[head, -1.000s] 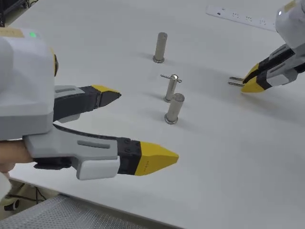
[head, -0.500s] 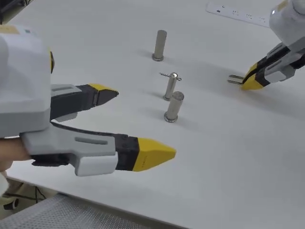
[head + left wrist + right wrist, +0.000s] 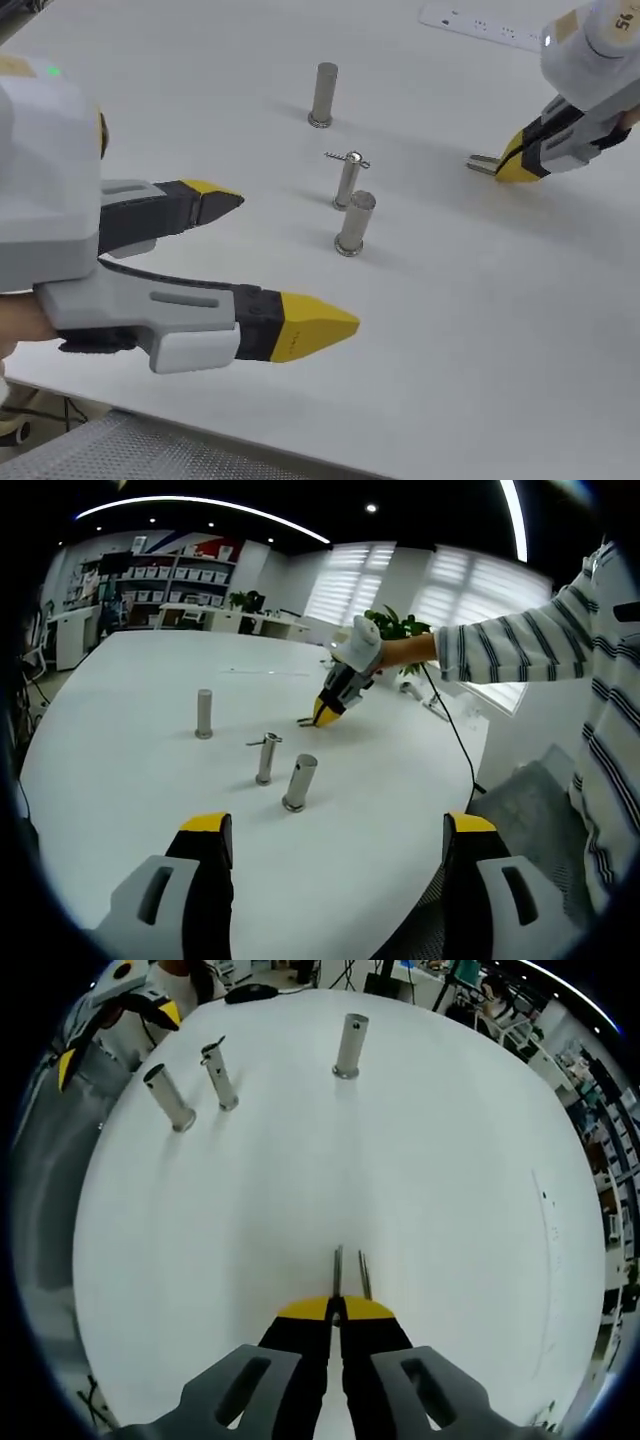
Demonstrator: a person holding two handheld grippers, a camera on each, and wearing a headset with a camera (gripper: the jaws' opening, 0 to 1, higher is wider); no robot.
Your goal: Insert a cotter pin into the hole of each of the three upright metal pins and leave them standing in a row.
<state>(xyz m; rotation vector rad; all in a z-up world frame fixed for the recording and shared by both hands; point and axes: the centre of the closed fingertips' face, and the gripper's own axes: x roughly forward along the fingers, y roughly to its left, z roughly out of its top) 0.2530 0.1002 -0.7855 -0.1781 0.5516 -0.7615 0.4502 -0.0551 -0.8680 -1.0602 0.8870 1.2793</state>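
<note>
While right gripper (image 3: 337, 1307) pinches cotter pin (image 3: 349, 1272) — legs apparently along jaws — far bare pin (image 3: 350, 1046) sits well ahead; left gripper (image 3: 337, 830) spread.

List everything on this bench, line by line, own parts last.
Round white table: one, white, under everything.
Upright metal pins: three, silver, row mid-table.
Thin metal cotter pin: one, silver, through middle pin's top.
Second cotter pin: one, silver, in right tongs' tips.
Flat strip: one, white, far table edge.
Striped sleeve: one, white and dark, behind right tongs.
Left tongs: one, yellow-tipped, open, near side.
Right tongs: one, yellow-tipped, shut on second cotter pin.
</note>
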